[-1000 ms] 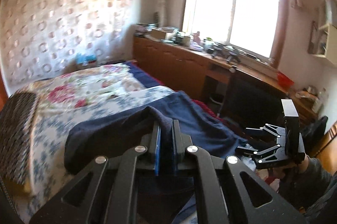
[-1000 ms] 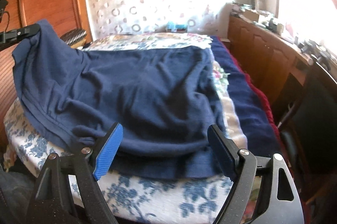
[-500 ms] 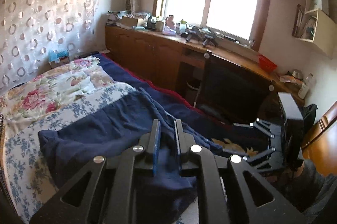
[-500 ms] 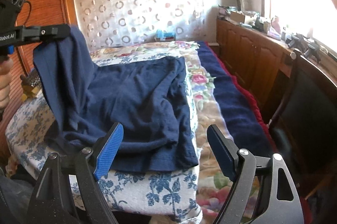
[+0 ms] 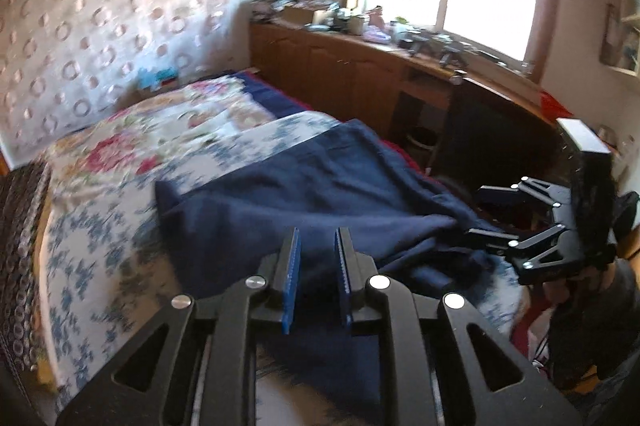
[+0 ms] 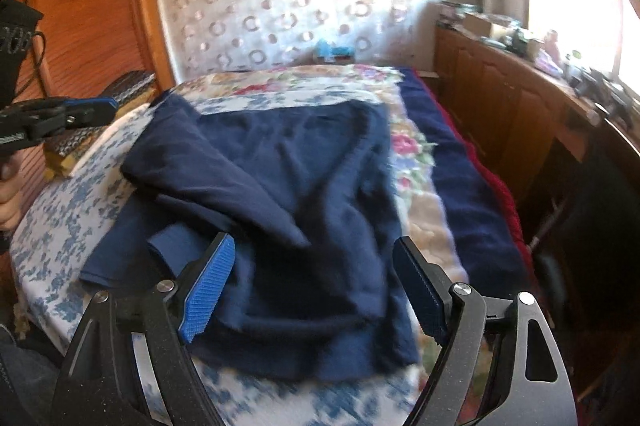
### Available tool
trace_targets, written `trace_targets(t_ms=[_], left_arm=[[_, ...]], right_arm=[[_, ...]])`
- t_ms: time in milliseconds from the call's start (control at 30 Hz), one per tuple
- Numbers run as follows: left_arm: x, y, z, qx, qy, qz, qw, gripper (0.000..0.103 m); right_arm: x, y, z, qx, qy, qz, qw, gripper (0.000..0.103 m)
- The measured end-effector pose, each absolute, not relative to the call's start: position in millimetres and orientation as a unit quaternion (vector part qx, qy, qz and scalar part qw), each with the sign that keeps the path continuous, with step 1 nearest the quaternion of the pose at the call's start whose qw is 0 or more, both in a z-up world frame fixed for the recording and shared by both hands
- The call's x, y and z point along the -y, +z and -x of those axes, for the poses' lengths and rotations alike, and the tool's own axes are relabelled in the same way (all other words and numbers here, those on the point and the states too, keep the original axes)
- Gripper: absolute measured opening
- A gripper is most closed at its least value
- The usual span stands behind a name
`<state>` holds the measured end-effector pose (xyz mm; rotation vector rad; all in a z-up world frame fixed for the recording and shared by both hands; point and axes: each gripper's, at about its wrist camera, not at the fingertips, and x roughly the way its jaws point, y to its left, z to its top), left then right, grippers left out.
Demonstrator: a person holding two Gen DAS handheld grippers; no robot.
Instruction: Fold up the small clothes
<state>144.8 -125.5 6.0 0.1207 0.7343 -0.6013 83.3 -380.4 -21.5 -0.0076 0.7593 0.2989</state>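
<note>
A navy blue garment (image 6: 280, 201) lies rumpled on the flowered bedspread (image 6: 72, 209), one side folded over the rest. It also shows in the left wrist view (image 5: 312, 209). My left gripper (image 5: 316, 262) hovers above the garment's near edge, jaws slightly apart and empty. In the right wrist view the left gripper (image 6: 92, 111) sits at the far left, clear of the cloth. My right gripper (image 6: 316, 282) is wide open and empty over the garment's near end. The right gripper also shows in the left wrist view (image 5: 492, 218) at the garment's right edge.
The bed has a dark blue blanket (image 6: 460, 177) along its right side. A wooden cabinet run (image 5: 340, 65) with clutter stands under the window. A dark chair (image 5: 492, 141) is near the bed's right edge. A patterned cushion (image 6: 120, 93) lies by the wooden wardrobe (image 6: 80, 5).
My left gripper let go of the garment and its jaws parted. The lifted part dropped onto the bed, folded over. The right gripper stayed open.
</note>
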Motion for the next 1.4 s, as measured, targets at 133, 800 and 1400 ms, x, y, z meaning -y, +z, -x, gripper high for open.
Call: trace_targets(t_ms=[133,800,1400], left_arm=[[97.2,-8.9,-150.4,-0.357,-0.260,-0.063,0.895,0.016],[31.6,-29.5,-153.3,-0.355,-0.252,-0.030,0.900,0.016],[25.6,-25.8,-150.9,-0.340,-0.241,-0.024,0.909,0.016]], right_arm=[[350.5,-23.6,-98.4,-0.374,0.176,0.030,0.910,0.083],[318.4,-7.6,-122.1,-0.400,0.235,0.032,0.885,0.012],[311.6,12.1,-135.3,-0.400,0.173,0.067,0.898,0.064]])
